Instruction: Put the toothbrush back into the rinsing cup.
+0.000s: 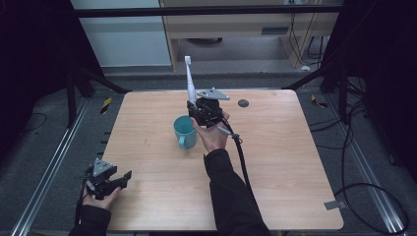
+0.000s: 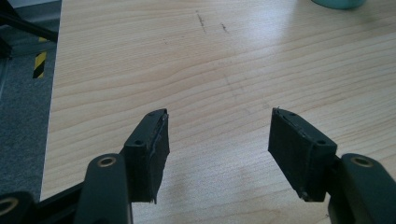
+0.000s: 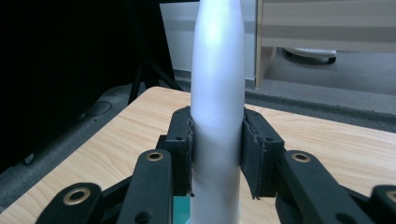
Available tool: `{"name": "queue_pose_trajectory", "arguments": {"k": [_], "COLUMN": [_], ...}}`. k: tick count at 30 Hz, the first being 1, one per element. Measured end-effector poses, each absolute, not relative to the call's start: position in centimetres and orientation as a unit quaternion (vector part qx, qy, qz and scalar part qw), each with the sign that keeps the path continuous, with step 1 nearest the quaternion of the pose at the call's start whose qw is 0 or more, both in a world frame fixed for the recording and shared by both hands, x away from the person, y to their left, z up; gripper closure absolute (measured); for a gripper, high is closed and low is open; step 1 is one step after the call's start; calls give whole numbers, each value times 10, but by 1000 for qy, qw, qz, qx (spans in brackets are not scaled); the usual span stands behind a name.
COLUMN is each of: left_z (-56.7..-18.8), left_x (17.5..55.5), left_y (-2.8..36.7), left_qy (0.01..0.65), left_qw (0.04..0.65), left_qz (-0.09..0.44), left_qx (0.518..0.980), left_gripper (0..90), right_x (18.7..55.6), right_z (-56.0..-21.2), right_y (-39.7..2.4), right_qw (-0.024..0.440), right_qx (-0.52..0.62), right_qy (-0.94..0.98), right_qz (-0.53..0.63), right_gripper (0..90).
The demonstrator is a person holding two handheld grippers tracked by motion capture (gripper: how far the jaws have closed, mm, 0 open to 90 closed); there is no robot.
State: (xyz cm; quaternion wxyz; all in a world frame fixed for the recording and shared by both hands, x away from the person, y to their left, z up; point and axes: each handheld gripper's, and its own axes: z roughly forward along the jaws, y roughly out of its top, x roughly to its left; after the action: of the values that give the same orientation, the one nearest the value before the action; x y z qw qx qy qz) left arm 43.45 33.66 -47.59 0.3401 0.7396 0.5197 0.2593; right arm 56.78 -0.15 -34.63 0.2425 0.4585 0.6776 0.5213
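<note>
Three cameras: one fixed overhead, one riding on each gripper.

High view: above the person's edge, facing forward and down, far enough to take in the whole wooden table (image 1: 275, 162), surrounding floor and a cabinet beyond. Left gripper view: low and close over the table's near-left corner, facing along the tabletop (image 2: 261, 60) past its own parted jaws, teal cup (image 2: 338, 3) clipped at the top edge; same cup (image 1: 185, 132) mid-table from above. Right gripper view: very close, facing up and outward along the white toothbrush (image 3: 218, 112) clamped between its jaws, table edge behind; same toothbrush (image 1: 189, 78) upright in high view.
</note>
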Motion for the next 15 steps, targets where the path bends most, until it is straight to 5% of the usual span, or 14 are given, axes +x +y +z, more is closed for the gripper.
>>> {"name": "queue_pose_trajectory", "arguments": {"k": [15], "left_z": [-477], "left_x": [435], "left_y": [339], "left_qy": [522], "left_qw": [342], "left_qz": [257], "left_qx": [738], "left_gripper": [375], "right_x": [588], "right_z": [-360], "right_y": [22], "right_qw": [258], "right_qx": [436], "right_qy": [667], "right_qz": [545], "right_gripper": [666]}}
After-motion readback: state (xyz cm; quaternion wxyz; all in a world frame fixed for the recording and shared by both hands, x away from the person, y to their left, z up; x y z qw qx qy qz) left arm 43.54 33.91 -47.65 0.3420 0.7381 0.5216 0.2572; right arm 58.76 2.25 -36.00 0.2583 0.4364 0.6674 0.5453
